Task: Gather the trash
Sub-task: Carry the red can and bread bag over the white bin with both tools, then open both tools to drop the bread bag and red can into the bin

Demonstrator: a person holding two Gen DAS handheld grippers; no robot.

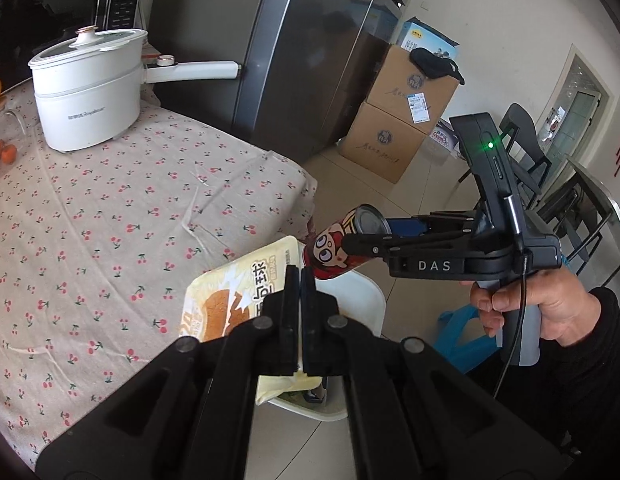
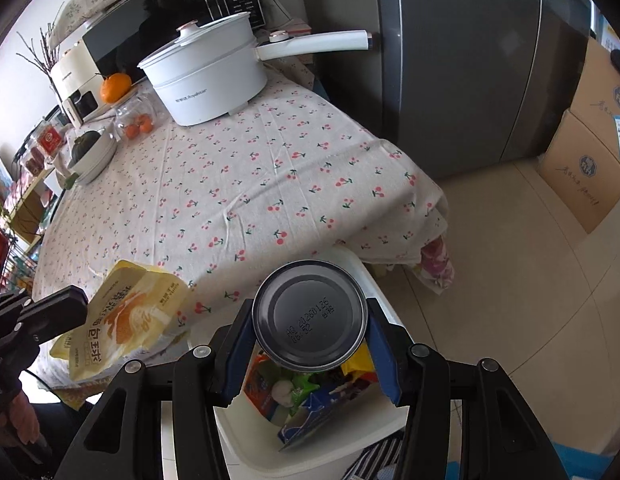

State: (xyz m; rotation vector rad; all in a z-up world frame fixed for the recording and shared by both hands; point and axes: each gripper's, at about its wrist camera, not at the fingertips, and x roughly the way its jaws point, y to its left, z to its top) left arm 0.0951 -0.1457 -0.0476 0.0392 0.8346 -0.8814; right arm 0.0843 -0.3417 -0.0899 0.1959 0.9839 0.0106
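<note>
Yellow crinkly snack bag (image 1: 246, 300) pinched flat in your left gripper (image 1: 300, 280) hangs beside the white plastic bin (image 2: 383, 304), not over it like the red cartoon-printed can (image 2: 310, 316) clamped in your right gripper (image 2: 310, 344), so releasing now may drop it outside.

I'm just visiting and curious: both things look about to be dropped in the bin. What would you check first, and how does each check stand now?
1. Can clamped in the right gripper: ok.
2. Can over the open white bin: ok, trash shows directly below it.
3. Yellow snack bag pinched in the shut left gripper: ok.
4. Bag over the bin: not ok; in the right wrist view it hangs over the table edge beside the bin.
5. Room left in the bin: cannot tell; wrappers already fill part of it.
</note>
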